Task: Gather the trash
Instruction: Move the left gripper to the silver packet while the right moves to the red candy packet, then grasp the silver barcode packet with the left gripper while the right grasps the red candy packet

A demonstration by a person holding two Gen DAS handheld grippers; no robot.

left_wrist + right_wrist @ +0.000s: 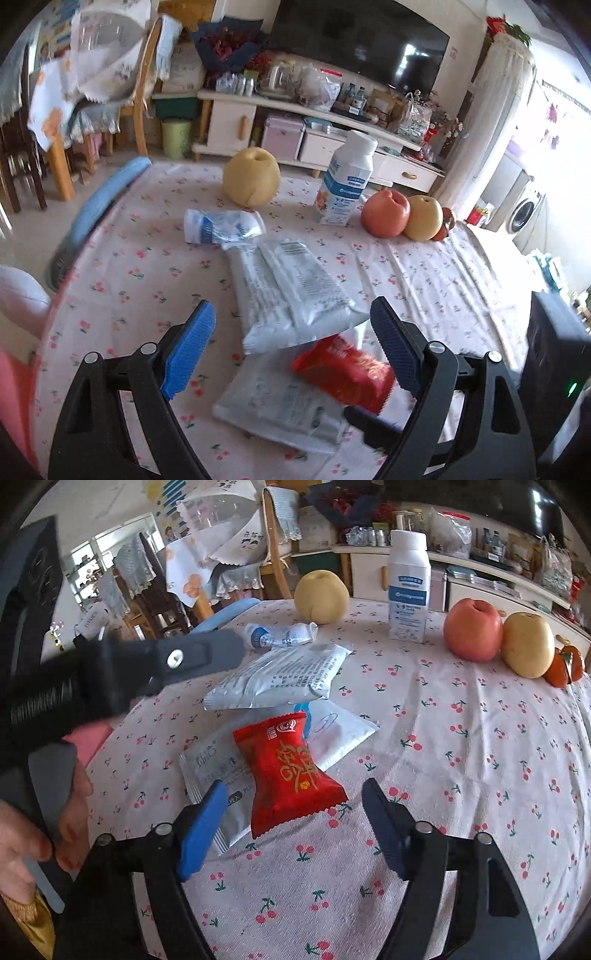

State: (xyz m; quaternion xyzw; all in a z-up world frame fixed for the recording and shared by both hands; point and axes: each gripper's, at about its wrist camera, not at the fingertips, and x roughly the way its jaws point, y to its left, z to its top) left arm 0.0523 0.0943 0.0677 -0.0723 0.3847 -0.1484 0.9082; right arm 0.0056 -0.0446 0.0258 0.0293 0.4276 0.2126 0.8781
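The table with white cherry-print cloth [461, 760] has much free room on the near part and toward the right edge; nothing lies there. The trash sits around the middle. The red crinkled snack packet [290, 771] lies on top of a flat white printed pouch [207, 768], w/ a second white foil pouch [280, 675] just behind it and a crumpled white-and-blue plastic wrapper [280, 635] further back.

The right gripper [291, 823] has jaws apart, not clenched, around the near end of the red packet; the pads do not touch it. The left gripper [291, 343] is also released, wide, over the white pouches, holding nothing. In the right wrist view its black body comes in from the left edge and partly covers the pouches.

Along the far edge stand things in the way: a large yellow pear [321, 596], a white milk carton w/ blue label [408, 587], a red apple [472, 629], a smaller yellow pear [528, 644] touching it, and small orange fruits [567, 664] near the far right corner. A blue cushion [107, 195] is at the far left edge.
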